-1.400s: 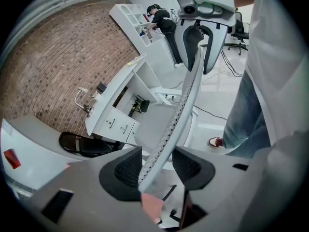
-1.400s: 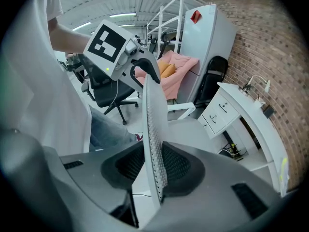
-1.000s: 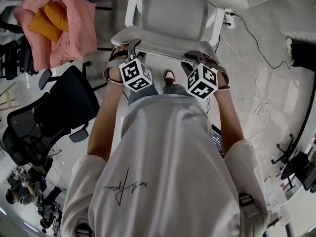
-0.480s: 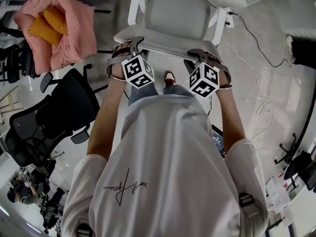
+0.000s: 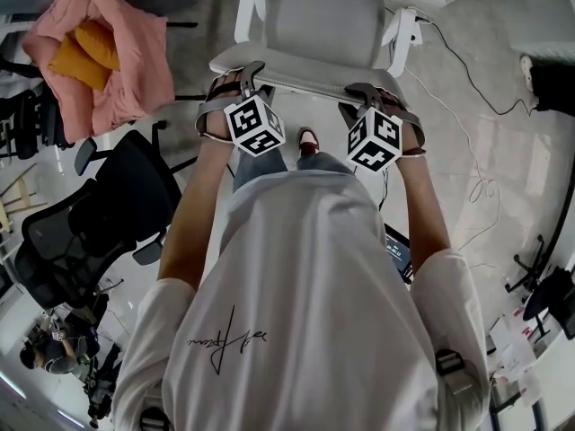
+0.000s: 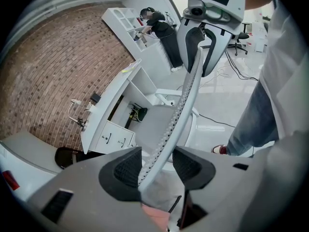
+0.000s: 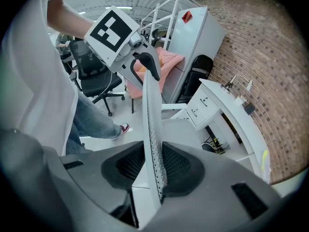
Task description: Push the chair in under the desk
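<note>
A light grey office chair (image 5: 316, 23) stands ahead of me, and I see its seat from above. My left gripper (image 5: 241, 86) and right gripper (image 5: 370, 99) are both shut on the top rim of its backrest (image 5: 301, 77), one near each end. In the left gripper view the thin perforated backrest (image 6: 186, 100) runs between the pads of the left gripper (image 6: 157, 166). The right gripper (image 7: 153, 166) clamps the same rim (image 7: 152, 110). A white desk (image 6: 111, 108) stands against a brick wall beyond the chair, also seen as the desk (image 7: 231, 108) in the right gripper view.
A black office chair (image 5: 99, 214) stands close on the left, with a pink garment (image 5: 117, 52) piled beyond it. Cables (image 5: 472, 133) and a power strip (image 5: 418, 25) lie on the floor to the right. A drawer unit (image 6: 113, 139) sits under the desk. My shoe (image 5: 308, 138) is behind the chair.
The chair and both grippers have shifted up the head view, away from my body. The grip on the backrest is the same.
</note>
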`<action>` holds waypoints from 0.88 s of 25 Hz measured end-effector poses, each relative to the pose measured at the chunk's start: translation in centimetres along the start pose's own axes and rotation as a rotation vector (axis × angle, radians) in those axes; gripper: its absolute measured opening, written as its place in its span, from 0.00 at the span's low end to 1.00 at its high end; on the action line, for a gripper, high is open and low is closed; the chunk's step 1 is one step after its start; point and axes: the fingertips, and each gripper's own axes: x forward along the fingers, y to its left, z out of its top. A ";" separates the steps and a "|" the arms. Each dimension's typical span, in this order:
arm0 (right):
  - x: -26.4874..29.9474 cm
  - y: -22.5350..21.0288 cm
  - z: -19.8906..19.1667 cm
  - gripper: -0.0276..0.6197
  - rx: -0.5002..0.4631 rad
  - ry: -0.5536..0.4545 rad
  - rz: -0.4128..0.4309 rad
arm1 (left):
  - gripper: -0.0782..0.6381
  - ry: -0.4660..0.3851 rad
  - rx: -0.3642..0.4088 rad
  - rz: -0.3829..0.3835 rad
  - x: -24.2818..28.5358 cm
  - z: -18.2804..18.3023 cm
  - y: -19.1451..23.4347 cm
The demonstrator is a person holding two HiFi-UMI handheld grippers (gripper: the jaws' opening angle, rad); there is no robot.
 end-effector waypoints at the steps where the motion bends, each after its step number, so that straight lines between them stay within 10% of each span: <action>1: 0.1 -0.2 -0.1 0.23 -0.003 0.001 -0.005 | 0.38 0.001 0.002 0.000 0.1 0.1 0.1; 22: -0.1 -3.4 -2.9 0.23 -0.046 0.024 -0.120 | 0.39 -0.002 0.042 0.011 2.0 3.9 1.4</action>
